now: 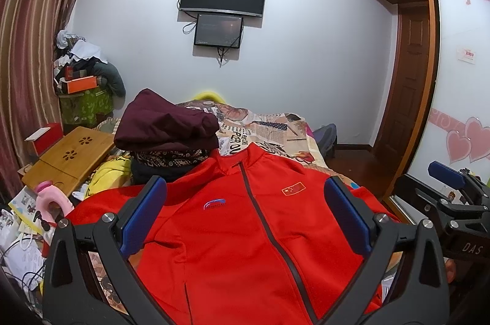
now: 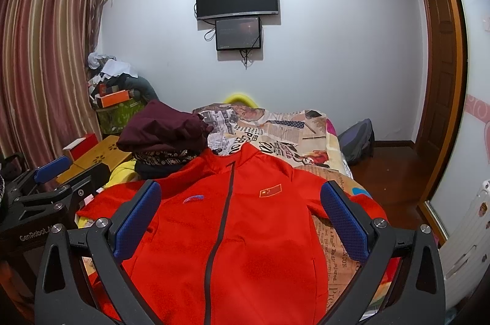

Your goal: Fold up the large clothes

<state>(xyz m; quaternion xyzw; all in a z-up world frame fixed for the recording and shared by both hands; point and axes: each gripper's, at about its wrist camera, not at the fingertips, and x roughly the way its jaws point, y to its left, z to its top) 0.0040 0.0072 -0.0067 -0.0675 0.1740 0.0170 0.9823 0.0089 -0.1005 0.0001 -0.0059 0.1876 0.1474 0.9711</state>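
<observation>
A large red zip-up jacket [image 1: 245, 236] [image 2: 232, 233] lies flat and face up on the bed, collar pointing away, a small flag patch on one chest and a blue logo on the other. My left gripper [image 1: 245, 190] hovers open above its lower front, blue pads spread wide with nothing between them. My right gripper [image 2: 240, 193] is likewise open over the jacket, holding nothing. Each gripper shows at the edge of the other's view: the right gripper [image 1: 450, 181] at far right, the left gripper [image 2: 49, 168] at far left.
A stack of folded dark clothes [image 1: 167, 129] [image 2: 162, 132] sits beyond the jacket's left shoulder. The bed has a newspaper-print sheet [image 1: 275, 132] [image 2: 284, 129]. A wooden lap table [image 1: 70, 156] and clutter fill the left side; a wardrobe [image 1: 453, 80] stands right.
</observation>
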